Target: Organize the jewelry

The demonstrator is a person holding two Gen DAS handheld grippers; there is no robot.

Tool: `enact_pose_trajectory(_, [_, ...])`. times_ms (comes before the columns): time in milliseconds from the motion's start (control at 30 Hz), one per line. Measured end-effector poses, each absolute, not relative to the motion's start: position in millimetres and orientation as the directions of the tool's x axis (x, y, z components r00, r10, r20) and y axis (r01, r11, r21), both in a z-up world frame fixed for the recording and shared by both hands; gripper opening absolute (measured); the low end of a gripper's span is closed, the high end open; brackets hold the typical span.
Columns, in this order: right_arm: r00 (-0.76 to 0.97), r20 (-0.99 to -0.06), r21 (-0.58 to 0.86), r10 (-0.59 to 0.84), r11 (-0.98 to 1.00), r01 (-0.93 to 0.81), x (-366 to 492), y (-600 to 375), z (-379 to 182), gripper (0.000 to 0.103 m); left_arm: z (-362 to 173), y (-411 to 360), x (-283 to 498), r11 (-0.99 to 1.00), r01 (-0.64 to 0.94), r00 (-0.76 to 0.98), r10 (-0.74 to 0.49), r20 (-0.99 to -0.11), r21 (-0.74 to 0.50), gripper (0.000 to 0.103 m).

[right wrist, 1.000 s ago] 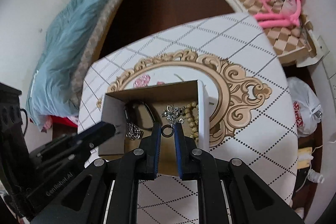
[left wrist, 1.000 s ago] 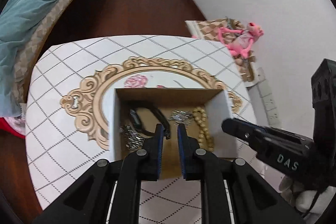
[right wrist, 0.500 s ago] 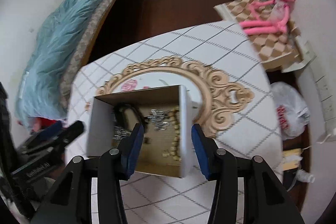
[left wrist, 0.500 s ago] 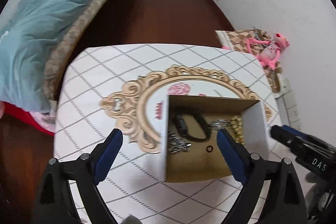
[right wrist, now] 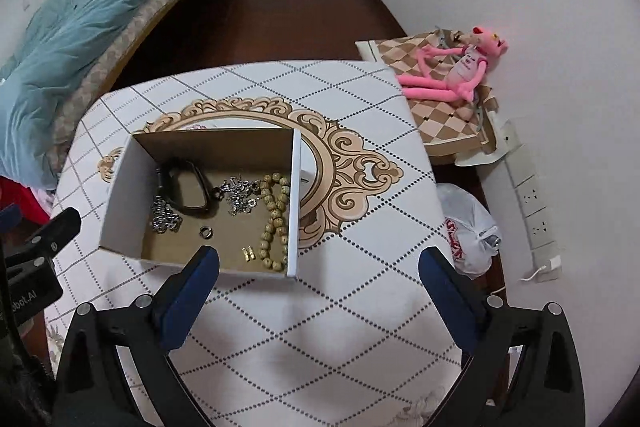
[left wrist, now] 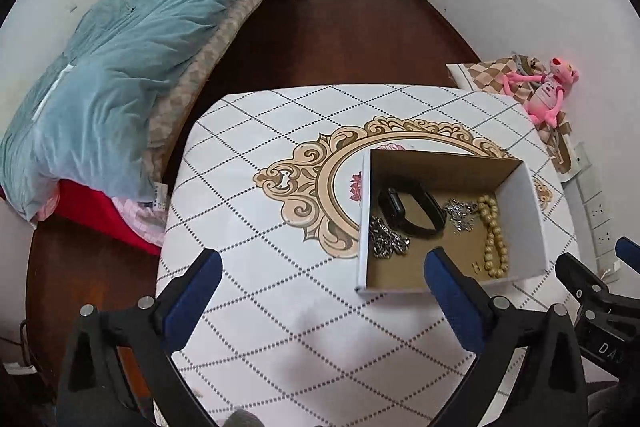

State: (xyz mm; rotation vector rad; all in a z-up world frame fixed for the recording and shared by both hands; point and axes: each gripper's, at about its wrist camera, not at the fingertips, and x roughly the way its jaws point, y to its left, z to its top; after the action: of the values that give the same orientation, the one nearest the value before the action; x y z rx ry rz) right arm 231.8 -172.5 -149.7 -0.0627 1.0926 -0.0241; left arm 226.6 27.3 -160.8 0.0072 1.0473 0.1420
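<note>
An open cardboard box (left wrist: 520, 211) (right wrist: 120, 187) sits on the patterned table. It holds a black wristband (left wrist: 412, 207) (right wrist: 184, 187), a silver chain (left wrist: 386, 239) (right wrist: 164, 217), a silver necklace (left wrist: 460, 213) (right wrist: 240, 193), a tan bead bracelet (left wrist: 494, 227) (right wrist: 274, 215), a dark ring (right wrist: 206, 231) and a gold clasp (right wrist: 248, 253). My left gripper (left wrist: 322, 277) is open and empty, held above the table left of the box. My right gripper (right wrist: 320, 267) is open and empty, over the box's near right corner.
The table (left wrist: 280, 227) (right wrist: 360, 227) has a gold ornamental print. A bed with a blue quilt (left wrist: 120, 67) lies to the left. A pink plush toy (right wrist: 452, 67) lies on a checkered cushion at right, with a plastic bag (right wrist: 468, 231) on the floor below.
Both grippers have opened wide and pulled up and back from the box. The ring the right gripper held now lies in the box.
</note>
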Motion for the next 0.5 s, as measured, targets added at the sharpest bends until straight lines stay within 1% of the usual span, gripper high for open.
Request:
enact_pose_trajectory(200, [0.523, -0.851, -0.059, -0.051, 0.998, 0.0, 194, -173, -110, 0.101, -122, 21, 194, 0.994, -0.105, 0.543, 0.089, -0.835, 0.038, 0.103])
enact_pose_trajectory(500, [0.645, -0.763, -0.039, -0.044, 0.999, 0.022, 121, -187, -20, 0.102, -37, 12, 124, 0.993, -0.113, 0.658, 0.087, -0.748, 0.017, 0.103])
